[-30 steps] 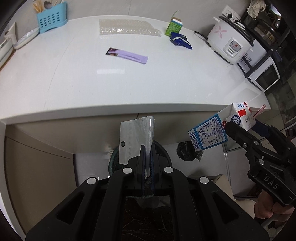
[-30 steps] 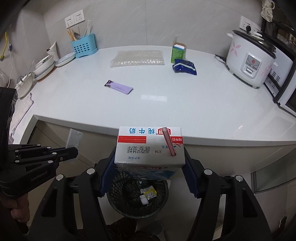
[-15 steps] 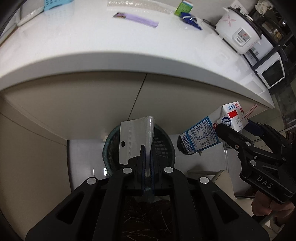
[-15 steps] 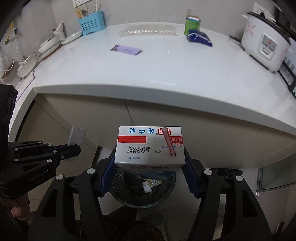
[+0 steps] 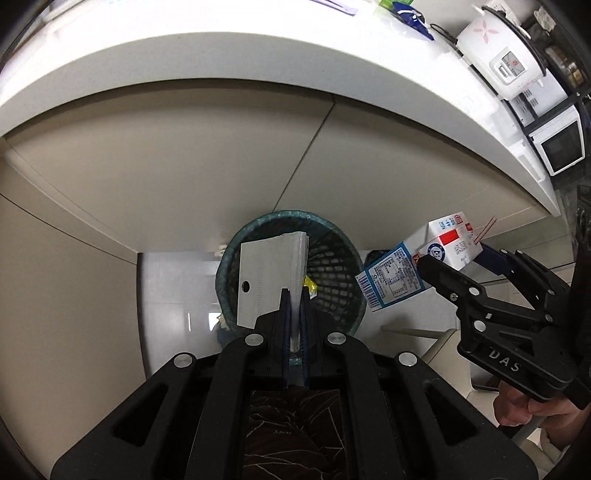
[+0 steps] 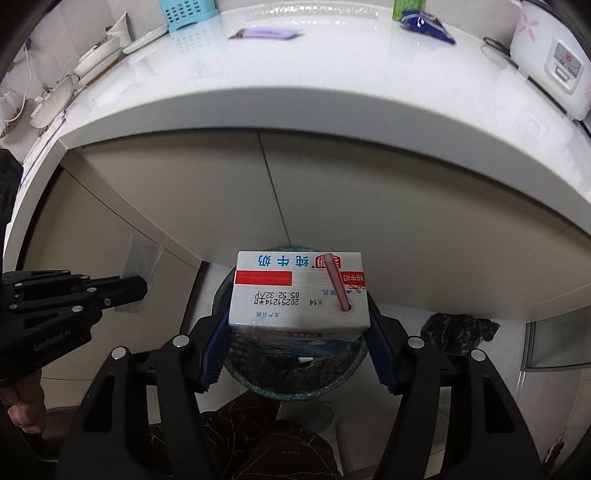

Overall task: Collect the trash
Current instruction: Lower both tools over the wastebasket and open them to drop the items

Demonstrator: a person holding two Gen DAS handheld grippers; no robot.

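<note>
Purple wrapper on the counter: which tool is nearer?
Neither clearly. Both are off the counter, down by the wastebasket: left tool grips a clear packet, right tool a milk carton. Purple wrapper lies far back.

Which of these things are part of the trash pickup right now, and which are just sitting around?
In the job:
milk carton, gripped by right tool
clear packet, pinched by left tool
bin
purple wrapper and blue wrapper, probably next

Lying about:
rice cooker
blue rack
dishes
microwave

Left tool (image 5: pixel 294 295): black angular frame showing silver screws, with ridged blue pads (image 5: pixel 285 321). Right tool (image 6: pixel 298 332): matching black frame wearing blue ridged pads (image 6: pixel 212 354), white "DAS" lettering showing on its body.
</note>
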